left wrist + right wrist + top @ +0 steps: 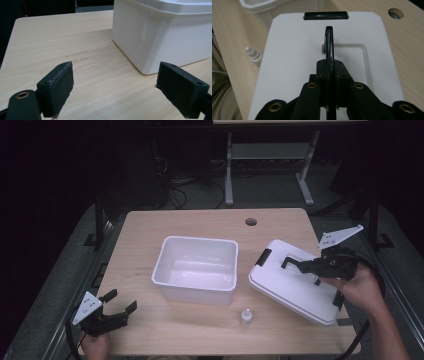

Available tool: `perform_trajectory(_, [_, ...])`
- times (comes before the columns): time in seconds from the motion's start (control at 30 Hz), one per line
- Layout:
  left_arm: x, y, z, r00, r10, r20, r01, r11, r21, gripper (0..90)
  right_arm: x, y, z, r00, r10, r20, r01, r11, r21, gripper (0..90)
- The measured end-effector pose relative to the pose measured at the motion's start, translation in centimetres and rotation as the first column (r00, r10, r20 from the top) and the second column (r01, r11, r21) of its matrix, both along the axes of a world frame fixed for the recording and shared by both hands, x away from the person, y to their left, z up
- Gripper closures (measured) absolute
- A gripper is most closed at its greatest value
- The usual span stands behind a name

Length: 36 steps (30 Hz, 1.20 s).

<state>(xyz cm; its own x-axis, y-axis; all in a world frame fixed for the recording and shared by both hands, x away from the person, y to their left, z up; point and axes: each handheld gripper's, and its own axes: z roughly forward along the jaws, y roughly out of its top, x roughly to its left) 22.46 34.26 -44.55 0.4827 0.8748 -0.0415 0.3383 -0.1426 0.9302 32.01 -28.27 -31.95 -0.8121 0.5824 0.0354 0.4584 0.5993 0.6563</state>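
Right gripper (330,75) jaws pinch the thin black handle (329,42) of the flat white plastic lid (295,282), centre-right: probably light, stiff, slippery; left gripper (120,305) jaws spread empty.

The white lid (295,282) is a flat rectangle with rounded corners, and it hangs tilted just right of the white tub (196,268), its low edge close over the table beside the tub's right wall and its far end raised. A black handle (329,47) stands upright on edge from a shallow rectangular recess in the middle of the lid's top, pinched from both sides. A black latch (326,15) sits at the middle of the short edge nearest the tub, and another black latch (338,299) marks the opposite short edge. The tub stands upright and open.
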Motion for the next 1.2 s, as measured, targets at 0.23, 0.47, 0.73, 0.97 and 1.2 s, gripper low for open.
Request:
perform_trajectory(0.23, [0.0, 0.0, 0.0, 1.0000, 0.000, 0.004, 0.000, 1.0000, 0.001, 13.0, 0.0, 0.0, -1.9, 0.9996, -0.009, -0.026, 0.009, 1.0000, 0.000, 83.9])
perform_trajectory(0.47, [0.0, 0.1, 0.0, 1.0000, 0.006, 0.004, -0.006, 1.0000, -0.002, 13.0, 0.0, 0.1, -3.9, 0.9987, -0.016, -0.049, 0.016, 0.9998, 0.008, 83.8])
perform_trajectory(0.73, [0.1, 0.2, 0.0, 0.9999, 0.009, 0.004, -0.009, 0.9999, 0.004, 13.0, 0.2, 0.3, -5.8, 0.9972, -0.021, -0.072, 0.022, 0.9997, 0.014, 83.8])
perform_trajectory(0.97, [0.0, 0.2, 0.1, 0.9999, 0.009, 0.008, -0.009, 0.9999, 0.006, 13.0, 0.3, 0.4, -7.1, 0.9959, -0.035, -0.083, 0.037, 0.9991, 0.021, 83.8])
perform_trajectory(1.2, [0.0, 0.1, 0.1, 0.9999, 0.009, 0.009, -0.009, 0.9999, 0.009, 13.0, 0.5, 0.1, -8.2, 0.9939, -0.050, -0.098, 0.053, 0.9984, 0.021, 83.8])
